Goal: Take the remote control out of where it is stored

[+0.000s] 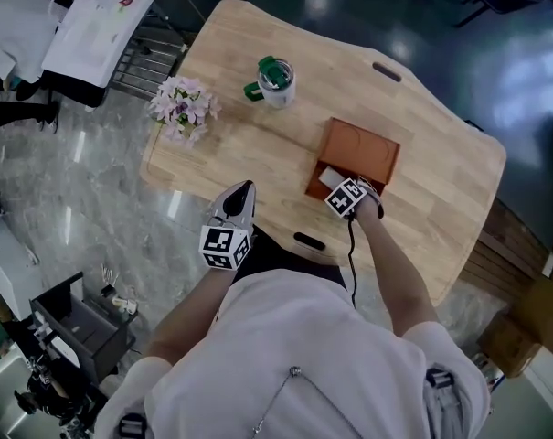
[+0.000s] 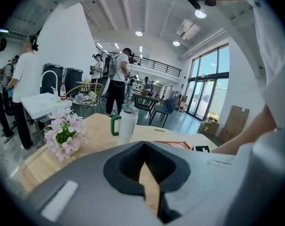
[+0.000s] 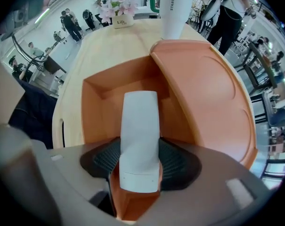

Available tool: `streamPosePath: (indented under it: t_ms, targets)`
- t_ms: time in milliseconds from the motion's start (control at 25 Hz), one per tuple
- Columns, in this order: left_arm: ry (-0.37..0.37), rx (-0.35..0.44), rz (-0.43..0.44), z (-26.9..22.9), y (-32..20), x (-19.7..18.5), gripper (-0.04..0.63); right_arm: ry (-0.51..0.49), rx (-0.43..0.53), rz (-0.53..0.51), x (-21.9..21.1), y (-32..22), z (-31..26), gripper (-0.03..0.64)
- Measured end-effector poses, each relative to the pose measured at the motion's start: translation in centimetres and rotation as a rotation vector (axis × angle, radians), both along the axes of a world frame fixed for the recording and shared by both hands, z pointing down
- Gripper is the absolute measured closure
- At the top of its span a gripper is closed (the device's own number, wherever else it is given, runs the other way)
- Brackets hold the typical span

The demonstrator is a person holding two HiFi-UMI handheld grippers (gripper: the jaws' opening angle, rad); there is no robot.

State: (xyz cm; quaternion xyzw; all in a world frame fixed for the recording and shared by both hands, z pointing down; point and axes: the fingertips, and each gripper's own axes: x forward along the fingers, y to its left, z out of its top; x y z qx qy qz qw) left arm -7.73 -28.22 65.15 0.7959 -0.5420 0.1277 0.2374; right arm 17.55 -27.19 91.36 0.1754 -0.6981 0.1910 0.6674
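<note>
An orange storage box sits on the wooden table, with its open tray facing me. The white remote control lies lengthwise in that tray, beside the box's flat lid. My right gripper is shut on the remote's near end. From the head view, the right gripper is at the tray's front and a bit of the remote shows. My left gripper hovers at the table's near edge, shut and empty.
A white tumbler with a green handle and a pot of pink flowers stand at the far left of the table. A small black object lies near the front edge. People stand beyond the table.
</note>
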Motion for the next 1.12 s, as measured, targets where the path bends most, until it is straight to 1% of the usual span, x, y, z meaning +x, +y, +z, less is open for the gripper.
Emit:
streamPosePath:
  t_ms: [160,280,360,400,520,600,680,760,880,920,1000,1120]
  targets:
    - [-0.014,0.027,0.044,-0.8,-0.4,0.7,0.595,-0.026,0.027,-0.026,-0.5,0.1,-2.9,0.336]
    - [-0.014,0.04,0.08,-1.3,-0.7,1.4,0.595,-0.079,0.05,-0.002,-1.3,0.0,-5.9,0.337]
    - [-0.011,0.057,0.112,-2.0,-0.9,2.3,0.595,-0.142,0.077,0.051,-1.7,-0.1,-8.9,0.337]
    - [-0.009,0.069,0.128,-2.5,-1.0,2.7,0.595,-0.19,0.095,0.095,-1.8,-0.3,-10.8,0.337]
    - [0.004,0.112,0.168,-4.4,-1.9,3.8,0.595,-0.397,0.178,0.27,-2.1,-1.7,-17.2,0.337]
    - [0.02,0.145,0.186,-5.9,-3.1,4.4,0.595,-0.555,0.263,0.39,-1.8,-3.0,-22.3,0.337]
    - [0.034,0.194,0.209,-8.1,-4.7,5.5,0.595,-0.704,0.375,0.495,-1.0,-4.4,-28.0,0.337]
    - [0.035,0.262,0.245,-11.2,-6.2,7.1,0.595,-0.847,0.502,0.585,0.2,-5.3,-33.7,0.337]
    - [0.052,0.375,0.307,-17.0,-6.9,9.7,0.595,-1.049,0.672,0.705,2.1,-4.9,-41.3,0.337]
    - [0.064,0.415,0.33,-19.1,-6.8,10.6,0.595,-1.1,0.726,0.737,2.7,-4.4,-43.6,0.337]
    - [0.091,0.486,0.376,-23.0,-6.6,12.3,0.595,-1.167,0.837,0.774,3.9,-3.2,-47.5,0.337]
    - [0.132,0.544,0.44,-26.7,-6.2,14.7,0.595,-1.214,0.988,0.787,5.2,-1.4,-51.8,0.337]
